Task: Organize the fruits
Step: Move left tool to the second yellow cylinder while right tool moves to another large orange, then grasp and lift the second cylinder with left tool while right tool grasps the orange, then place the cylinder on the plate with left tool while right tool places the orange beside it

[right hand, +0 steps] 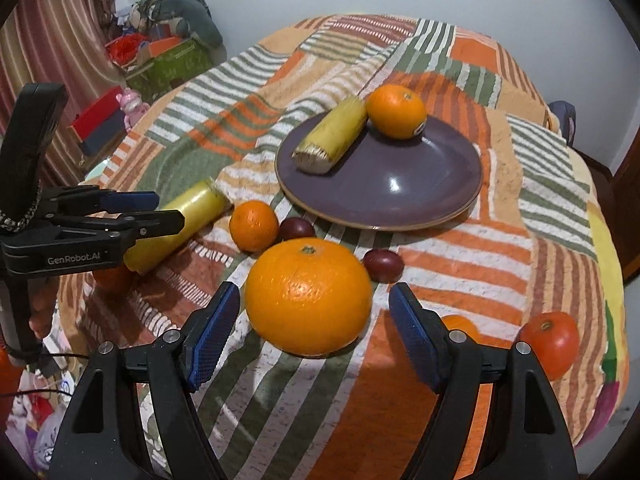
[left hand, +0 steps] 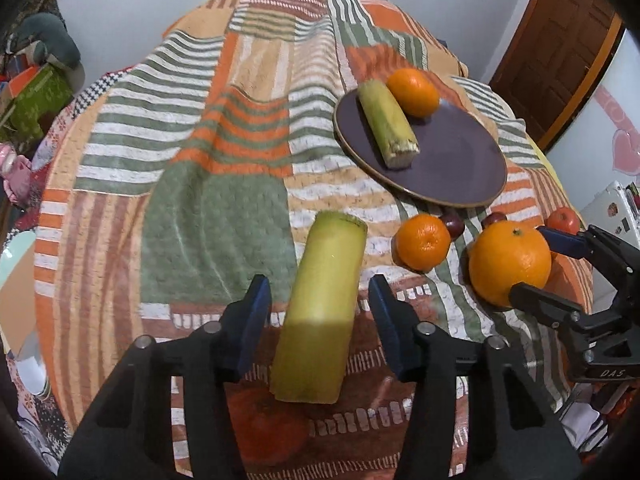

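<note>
Left wrist view: left gripper (left hand: 320, 320) jaws spread wide, one on each side of the yellow-green stalk piece (left hand: 320, 308); neither blue pad looks to touch it.
Stalk axis: long axis runs straight ahead along the fingers, tilted a little right at the far end; it lies on the striped cloth (left hand: 208, 208) covering the surface.
Right wrist view: right gripper (right hand: 316, 332) jaws wide, flanking the big orange (right hand: 308, 296), gaps visible on both sides, nothing held.
Orange position: dead ahead between the pads, resting on the cloth, stem end facing away and up.
Plate: purple plate (right hand: 400, 188) sits beyond both grippers, already carrying a second stalk piece (right hand: 332, 140) and an orange (right hand: 396, 110) at its far edge.
Nearer side: plate lies ahead and right of the left gripper, straight ahead of the right one; the right gripper appears closer.
Other fruit: small orange (right hand: 254, 226), two dark plums (right hand: 296, 229) (right hand: 383, 265), a tomato (right hand: 550, 342) loose on the cloth near the plate.
Judgement: both grippers look set to close; the stalk's flat sides suit a pinch across its width, while the round orange may roll if the squeeze lands off-centre.
</note>
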`<state>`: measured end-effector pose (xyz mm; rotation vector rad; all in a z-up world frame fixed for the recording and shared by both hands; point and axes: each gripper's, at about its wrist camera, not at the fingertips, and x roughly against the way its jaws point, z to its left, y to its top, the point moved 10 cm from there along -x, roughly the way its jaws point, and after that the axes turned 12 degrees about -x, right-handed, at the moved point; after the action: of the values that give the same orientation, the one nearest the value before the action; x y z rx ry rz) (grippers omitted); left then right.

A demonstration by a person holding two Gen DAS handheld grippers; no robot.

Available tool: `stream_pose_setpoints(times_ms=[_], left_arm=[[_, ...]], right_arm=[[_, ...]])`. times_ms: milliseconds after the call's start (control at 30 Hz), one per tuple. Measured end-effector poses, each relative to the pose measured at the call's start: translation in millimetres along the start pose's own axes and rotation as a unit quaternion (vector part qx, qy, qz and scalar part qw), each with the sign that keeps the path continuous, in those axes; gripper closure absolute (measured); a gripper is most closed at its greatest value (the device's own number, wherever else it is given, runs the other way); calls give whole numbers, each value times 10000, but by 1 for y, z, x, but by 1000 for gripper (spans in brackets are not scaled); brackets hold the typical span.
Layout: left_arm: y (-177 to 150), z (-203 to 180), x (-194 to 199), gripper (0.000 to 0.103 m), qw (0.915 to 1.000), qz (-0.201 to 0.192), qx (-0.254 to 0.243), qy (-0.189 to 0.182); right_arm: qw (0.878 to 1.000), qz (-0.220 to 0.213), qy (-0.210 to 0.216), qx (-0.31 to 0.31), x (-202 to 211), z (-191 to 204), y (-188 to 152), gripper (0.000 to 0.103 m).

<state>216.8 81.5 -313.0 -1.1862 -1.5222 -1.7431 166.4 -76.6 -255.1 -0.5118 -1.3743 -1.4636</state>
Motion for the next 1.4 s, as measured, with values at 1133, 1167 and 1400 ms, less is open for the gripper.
stream_pose_setpoints(times_ms=[1133, 1167, 1400], left_arm=[[35, -14, 20, 68, 9993, -222, -206, -222], [38, -17, 23, 68, 9992, -263, -225, -223], [65, -32, 45, 68, 9973, -572, -392, -234]], right_arm=[[9989, -278, 246, -292, 18, -16, 21, 36], [9986, -336, 250, -315, 21, -18, 24, 36], [9965, -714, 159, -393, 40, -34, 49, 36]])
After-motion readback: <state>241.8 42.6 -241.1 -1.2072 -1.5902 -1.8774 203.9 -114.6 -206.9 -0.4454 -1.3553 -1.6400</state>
